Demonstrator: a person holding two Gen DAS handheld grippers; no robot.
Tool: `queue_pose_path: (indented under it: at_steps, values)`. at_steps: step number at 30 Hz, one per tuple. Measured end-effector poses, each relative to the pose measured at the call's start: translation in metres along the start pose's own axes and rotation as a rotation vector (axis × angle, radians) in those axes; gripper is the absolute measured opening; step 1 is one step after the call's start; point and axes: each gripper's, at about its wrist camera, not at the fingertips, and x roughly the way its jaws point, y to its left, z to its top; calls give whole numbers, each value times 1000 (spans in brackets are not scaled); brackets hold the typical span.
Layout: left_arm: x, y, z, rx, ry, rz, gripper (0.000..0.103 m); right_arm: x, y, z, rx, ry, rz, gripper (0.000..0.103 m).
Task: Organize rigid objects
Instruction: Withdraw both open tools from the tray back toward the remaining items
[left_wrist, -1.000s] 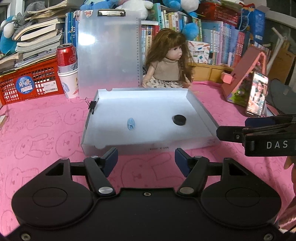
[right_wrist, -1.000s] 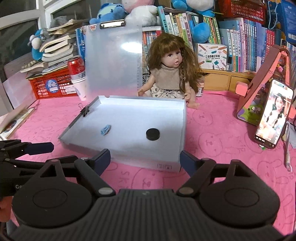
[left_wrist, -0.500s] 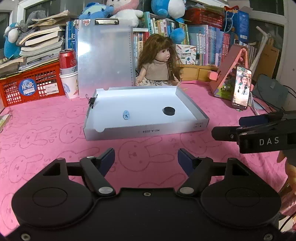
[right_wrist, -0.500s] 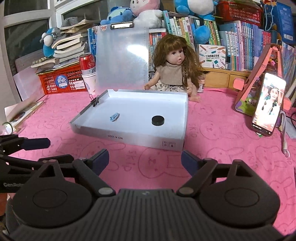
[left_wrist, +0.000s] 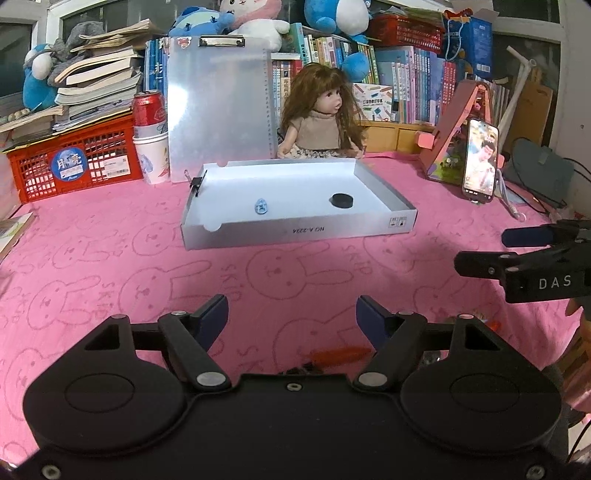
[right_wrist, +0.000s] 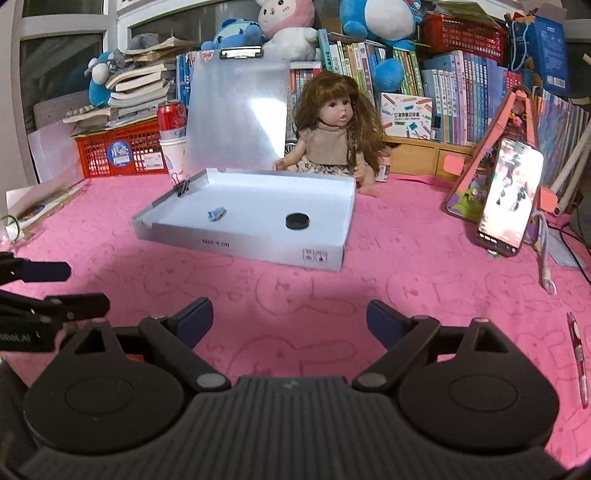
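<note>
Both wrist cameras sit low over the pink table (left_wrist: 110, 236), looking forward and down; both share the white tray (left_wrist: 295, 232) (right_wrist: 240, 245) well ahead.

Indoor light even; glare on clipboard (right_wrist: 236, 114); fisheye bends edges, corners dark; focus sharp.

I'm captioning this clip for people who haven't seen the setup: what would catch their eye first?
Probably the long-haired doll seated behind the shallow white tray in the middle of the pink bunny-print cloth. Next, the lit phone propped at the right, and the tray's small contents: a black disc and a blue clip.
</note>
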Motion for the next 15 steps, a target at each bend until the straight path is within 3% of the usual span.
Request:
queue_pose_path:
  at_steps: [15]
  values:
    - [-17,6,-33,11,-12,28,70,-10,-17,-39,29,-1,-66,95]
